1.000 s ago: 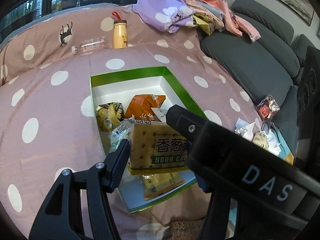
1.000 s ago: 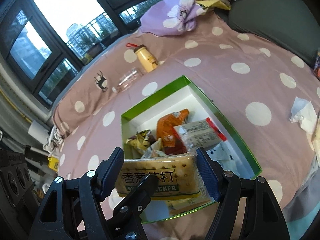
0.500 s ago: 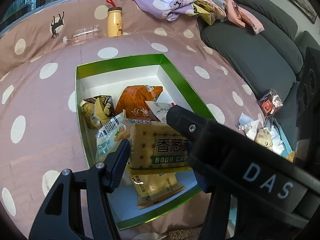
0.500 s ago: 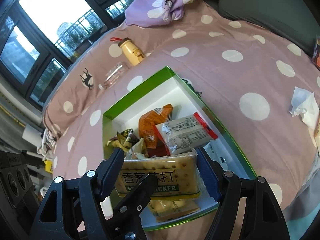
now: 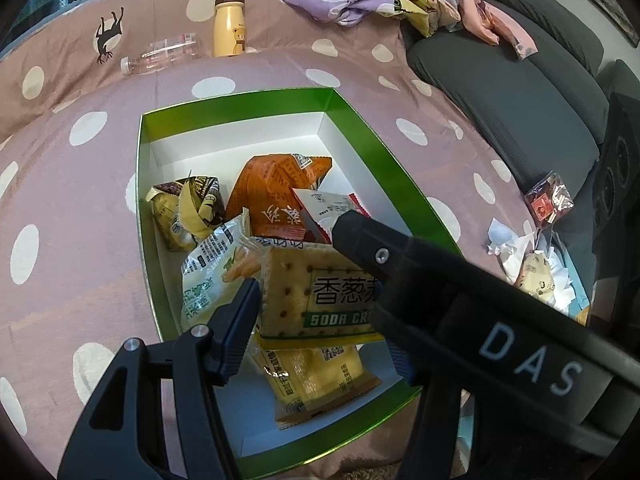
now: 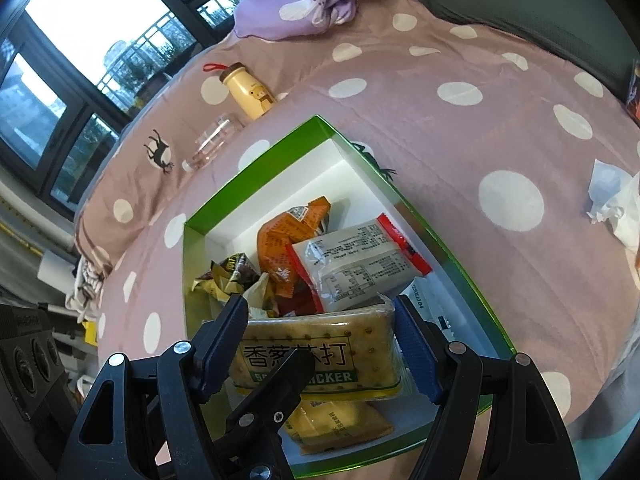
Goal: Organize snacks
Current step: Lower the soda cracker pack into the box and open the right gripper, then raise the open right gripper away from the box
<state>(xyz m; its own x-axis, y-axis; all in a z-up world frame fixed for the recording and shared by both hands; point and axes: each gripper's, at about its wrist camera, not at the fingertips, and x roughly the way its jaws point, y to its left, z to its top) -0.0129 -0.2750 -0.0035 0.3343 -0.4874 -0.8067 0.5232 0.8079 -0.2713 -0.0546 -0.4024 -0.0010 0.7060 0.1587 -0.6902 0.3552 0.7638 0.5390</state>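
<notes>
A soda cracker pack [image 5: 320, 292] [image 6: 320, 354] is held over the near end of a green-rimmed white box [image 5: 236, 100] [image 6: 256, 168]. My left gripper [image 5: 316, 308] and my right gripper [image 6: 320, 348] are both shut on it, one on each pair of sides. A finger of the other gripper crosses each view. In the box lie an orange packet [image 5: 276, 188] [image 6: 286, 236], a white-and-red packet [image 6: 360, 264], a brown-and-yellow packet [image 5: 188, 208], a green-and-white packet [image 5: 208, 276] and a yellow packet [image 5: 316, 380] under the pack.
The box sits on a pink polka-dot cover [image 5: 68, 200]. A yellow bottle [image 5: 228, 26] and a clear bottle [image 5: 160, 54] lie beyond it. A red snack pack [image 5: 546, 200] and crumpled wrappers [image 5: 524, 252] lie at the right by a grey sofa [image 5: 520, 92].
Both grippers have carried the cracker pack forward and lower over the box. The box now looms larger and the pack sits above the yellow packet.
</notes>
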